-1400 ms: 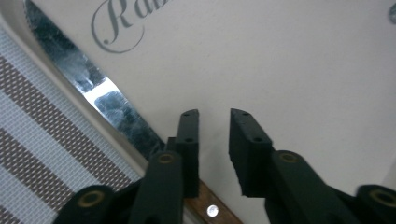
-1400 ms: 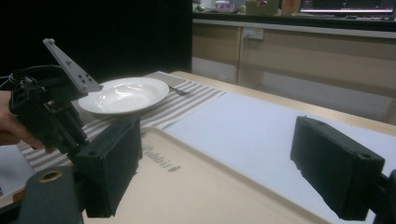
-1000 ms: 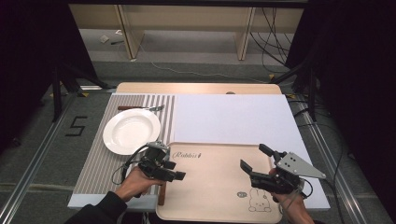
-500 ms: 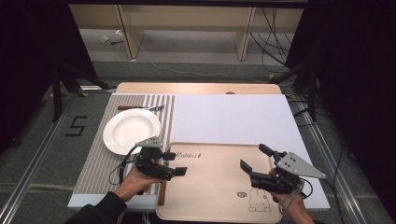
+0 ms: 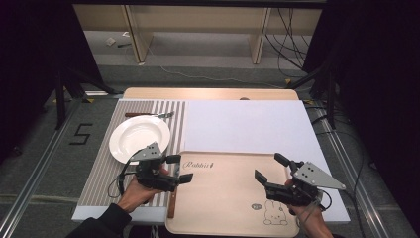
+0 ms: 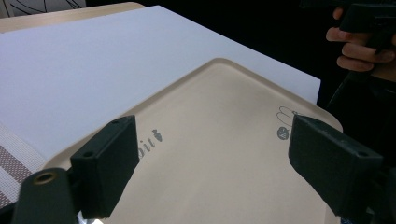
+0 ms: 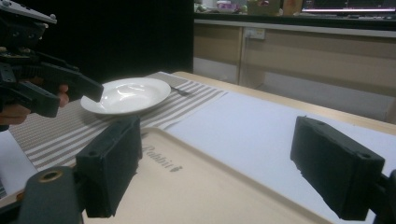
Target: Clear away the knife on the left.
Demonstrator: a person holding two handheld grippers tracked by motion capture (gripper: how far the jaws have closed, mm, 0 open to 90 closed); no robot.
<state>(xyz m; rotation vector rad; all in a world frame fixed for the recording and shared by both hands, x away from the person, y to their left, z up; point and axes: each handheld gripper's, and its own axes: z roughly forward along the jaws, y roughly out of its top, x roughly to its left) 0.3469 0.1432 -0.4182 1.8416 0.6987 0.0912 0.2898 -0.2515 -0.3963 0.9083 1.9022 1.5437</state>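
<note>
Beige tray (image 5: 233,198) btwn open left hand-held gripper (image 5: 180,168) & right hand-held gripper (image 5: 271,168).

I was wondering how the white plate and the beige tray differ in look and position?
The plate is round, white and plain; the tray is rectangular, beige, printed with a rabbit and lettering. The plate sits on the striped mat, the tray mostly on the white sheet. The tray is larger. Both are empty.

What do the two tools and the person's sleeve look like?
Both tools, left tool and right tool, are black, with blocky black jaws and a grey three-cornered plate on top. A black cable loops from the left one. The sleeve is dark.
</note>
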